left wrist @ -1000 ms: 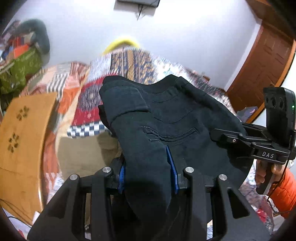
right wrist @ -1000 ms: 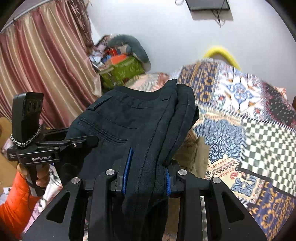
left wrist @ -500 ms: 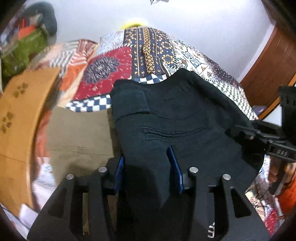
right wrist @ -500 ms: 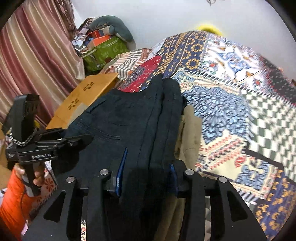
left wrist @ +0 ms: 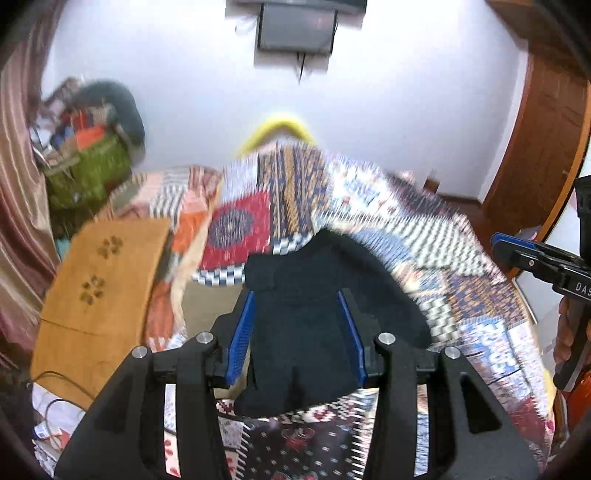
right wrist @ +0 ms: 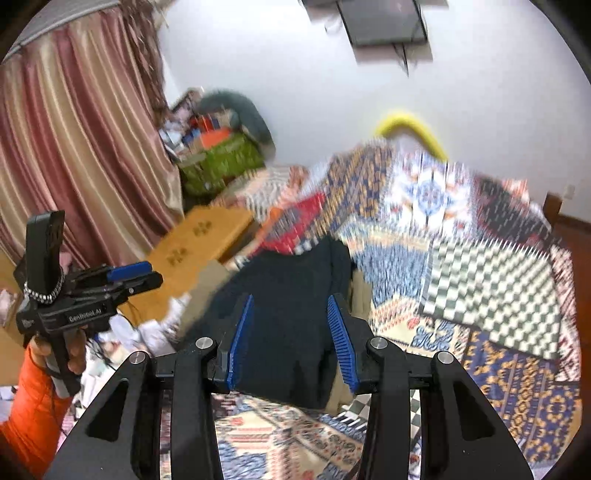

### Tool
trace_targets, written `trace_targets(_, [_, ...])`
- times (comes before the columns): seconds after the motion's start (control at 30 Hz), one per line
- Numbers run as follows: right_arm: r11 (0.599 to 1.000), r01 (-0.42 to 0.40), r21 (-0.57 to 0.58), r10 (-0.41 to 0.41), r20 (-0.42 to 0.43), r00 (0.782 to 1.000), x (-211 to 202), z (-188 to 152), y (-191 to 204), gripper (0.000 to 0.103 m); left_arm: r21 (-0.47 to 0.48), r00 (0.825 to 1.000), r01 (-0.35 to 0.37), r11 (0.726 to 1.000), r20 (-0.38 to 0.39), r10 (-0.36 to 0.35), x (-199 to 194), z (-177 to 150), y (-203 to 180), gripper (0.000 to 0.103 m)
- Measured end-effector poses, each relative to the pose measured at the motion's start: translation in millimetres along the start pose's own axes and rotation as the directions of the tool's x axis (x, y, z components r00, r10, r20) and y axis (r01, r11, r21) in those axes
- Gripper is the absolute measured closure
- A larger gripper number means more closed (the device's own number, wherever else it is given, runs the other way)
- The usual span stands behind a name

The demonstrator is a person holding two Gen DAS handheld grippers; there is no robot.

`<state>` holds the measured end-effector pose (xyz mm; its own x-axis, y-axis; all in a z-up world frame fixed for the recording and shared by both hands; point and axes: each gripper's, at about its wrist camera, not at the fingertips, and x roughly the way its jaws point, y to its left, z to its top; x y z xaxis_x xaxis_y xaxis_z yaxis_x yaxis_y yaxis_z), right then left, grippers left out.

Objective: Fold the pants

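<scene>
A white-walled room with a dark screen (left wrist: 297, 26) mounted high on the wall, a striped curtain (right wrist: 74, 129) on one side and a wooden door (left wrist: 543, 129) on the other; a bed under a patchwork quilt (left wrist: 443, 258) fills the middle, and both views are blurred. The left gripper (left wrist: 301, 332) has its blue pads spread apart with nothing pinched between them; the right gripper (right wrist: 291, 336) stands the same way, jaws apart and empty. Beyond the fingertips the folded black pants (left wrist: 321, 325) lie flat on the quilt, near its front edge, partly over a tan cloth (left wrist: 210, 302); a wooden board (left wrist: 103, 280) lies just beside the bed. Further out, against the wall, a green bag (right wrist: 221, 162) holds a blurred heap of coloured items, orange and red among them, which I cannot tell apart; a grey rounded cushion (right wrist: 240, 107) rests on top. A yellow curved thing (left wrist: 277, 127) shows behind the bed. Each view catches the other gripper held in a hand (right wrist: 75, 350) with an orange sleeve (right wrist: 29, 417). A second ago both grippers were clamped on the pants and held them up off the bed; since then the pads have let go, the pants have come to rest on the quilt, and both grippers have pulled back and upward.
</scene>
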<state>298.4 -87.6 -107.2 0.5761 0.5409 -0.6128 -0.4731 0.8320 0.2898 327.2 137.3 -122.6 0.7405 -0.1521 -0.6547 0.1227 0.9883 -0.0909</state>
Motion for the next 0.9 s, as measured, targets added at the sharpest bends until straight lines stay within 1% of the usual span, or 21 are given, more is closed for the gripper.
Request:
trace_targets(0.1, [1.0,-0.004,-0.031,0.006,0.075,0.997,-41,3,19,0.065,0.022,0.996,-0.023,1.0,0.091,0.021,-49,2,-20,0.058])
trace_targets(0.23, [0.997,-0.013,-0.078,0.027,0.184,0.982,-100,1,52,0.065,0.036,0.981,-0.026,0.999,0.191,0.019,-114,-5,-46,0.058])
trace_targets(0.33, [0.994,-0.015,-0.108,0.042,0.259,0.965,-139,-4,73,0.065,0.055,0.964,-0.061,0.997,0.261,0.044,-156,-16,-65,0.058])
trace_targets(0.4, [0.992,-0.012,-0.125,0.049,0.3,0.953,-155,-8,86,0.065,0.053,0.951,-0.077,0.996,0.305,0.057,-180,-26,-75,0.058])
trace_targets(0.47, [0.989,-0.007,-0.146,0.057,0.341,0.938,-175,-15,100,0.065,0.045,0.938,-0.082,0.996,0.34,0.062,-199,-34,-83,0.058])
trace_targets(0.57, [0.986,0.007,-0.167,0.06,0.387,0.92,-198,-28,116,0.065,0.041,0.915,-0.116,0.992,0.394,0.091,-224,-48,-93,0.058])
trace_targets(0.6, [0.985,0.013,-0.172,0.058,0.402,0.914,-204,-33,121,0.065,0.04,0.91,-0.113,0.993,0.405,0.087,-230,-53,-95,0.058])
trace_targets(0.67, [0.984,0.02,-0.178,0.058,0.421,0.905,-212,-41,129,0.064,0.044,0.907,-0.09,0.995,0.417,0.063,-241,-60,-99,0.05])
trace_targets(0.7, [0.984,0.018,-0.178,0.06,0.426,0.903,-215,-45,132,0.062,0.037,0.901,-0.091,0.995,0.429,0.066,-247,-65,-101,0.039])
trace_targets(0.73, [0.984,0.011,-0.176,0.067,0.427,0.902,-216,-48,134,0.053,0.031,0.895,-0.093,0.995,0.441,0.07,-253,-68,-102,0.035])
trace_targets(0.77, [0.985,0.005,-0.174,0.071,0.429,0.9,-217,-51,136,0.042,0.024,0.886,-0.093,0.995,0.458,0.072,-260,-72,-104,0.034])
trace_targets(0.8, [0.985,0.007,-0.172,0.07,0.437,0.897,-218,-54,138,0.038,0.021,0.882,-0.095,0.995,0.466,0.074,-264,-74,-105,0.032])
trace_targets(0.83, [0.985,0.017,-0.171,0.062,0.447,0.892,-219,-58,140,0.032,0.018,0.878,-0.098,0.995,0.472,0.078,-267,-76,-105,0.028])
trace_targets(0.87, [0.985,0.029,-0.17,0.052,0.453,0.89,-219,-60,141,0.027,0.01,0.874,-0.104,0.995,0.478,0.086,-271,-78,-106,0.023])
trace_targets(0.9, [0.985,0.041,-0.169,0.041,0.458,0.888,-219,-62,143,0.024,0.003,0.87,-0.108,0.994,0.484,0.093,-273,-81,-106,0.011])
